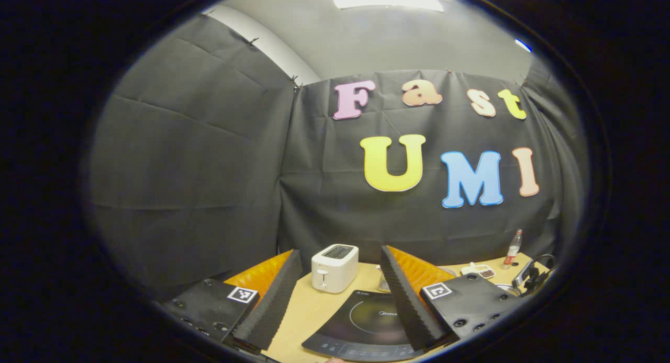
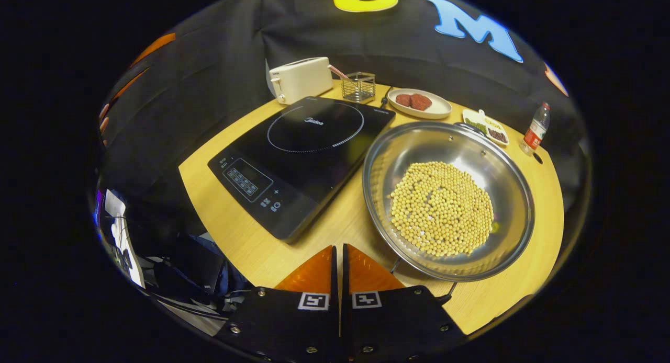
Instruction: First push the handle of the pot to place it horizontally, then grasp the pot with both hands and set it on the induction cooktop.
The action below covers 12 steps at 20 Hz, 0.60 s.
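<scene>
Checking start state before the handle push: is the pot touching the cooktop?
Apart. In the right gripper view a strip of bare table runs between the pot rim and the cooktop edge along their whole facing side.

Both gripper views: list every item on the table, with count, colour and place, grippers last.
table: one, light wood, under everything
cooktop: one, black, left part of table
pot: one, steel, holding yellow beans, right of cooktop
toaster: one, white, behind cooktop
wire basket: one, dark, beside toaster
plate: one, white, red food, behind pot
small tray: one, white, far right
bottle: one, clear, red label, right edge
left gripper: orange fingers, open
right gripper: orange fingers, shut
</scene>
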Tool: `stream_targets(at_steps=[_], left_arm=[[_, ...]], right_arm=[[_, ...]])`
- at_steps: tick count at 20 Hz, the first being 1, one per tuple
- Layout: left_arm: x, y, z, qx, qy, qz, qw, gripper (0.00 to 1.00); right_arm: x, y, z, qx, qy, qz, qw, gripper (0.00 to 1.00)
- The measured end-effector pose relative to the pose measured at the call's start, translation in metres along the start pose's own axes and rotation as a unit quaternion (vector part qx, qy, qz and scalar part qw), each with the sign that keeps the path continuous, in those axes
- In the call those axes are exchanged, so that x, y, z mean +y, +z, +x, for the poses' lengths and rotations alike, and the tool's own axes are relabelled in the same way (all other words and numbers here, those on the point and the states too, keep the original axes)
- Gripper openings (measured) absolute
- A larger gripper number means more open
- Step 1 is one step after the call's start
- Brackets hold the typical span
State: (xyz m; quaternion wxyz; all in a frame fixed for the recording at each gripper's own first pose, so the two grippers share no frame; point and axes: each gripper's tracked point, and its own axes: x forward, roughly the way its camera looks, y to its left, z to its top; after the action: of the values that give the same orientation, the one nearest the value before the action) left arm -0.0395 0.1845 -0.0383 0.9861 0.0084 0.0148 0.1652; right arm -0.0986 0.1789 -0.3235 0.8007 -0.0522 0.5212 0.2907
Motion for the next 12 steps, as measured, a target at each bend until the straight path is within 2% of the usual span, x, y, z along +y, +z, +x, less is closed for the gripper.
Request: stream_targets(at_steps=[3,7,12], left_arm=[[-0.016,-0.001,0.004,0.002,-0.01,0.001,1.0,1.0],[-0.041,-0.001,0.012,0.003,-0.028,-0.003,1.0,0.99],[-0.073,-0.002,0.018,0.003,-0.049,0.0,0.999,0.99]], right_arm=[[-0.008,-0.002,0.003,0.007,0.006,0.027,1.0,0.01],[-0.024,-0.014,-0.004,0.013,-0.008,0.033,0.999,0.01],[-0.053,-0.029,-0.017,0.014,-0.03,0.068,0.997,0.01]])
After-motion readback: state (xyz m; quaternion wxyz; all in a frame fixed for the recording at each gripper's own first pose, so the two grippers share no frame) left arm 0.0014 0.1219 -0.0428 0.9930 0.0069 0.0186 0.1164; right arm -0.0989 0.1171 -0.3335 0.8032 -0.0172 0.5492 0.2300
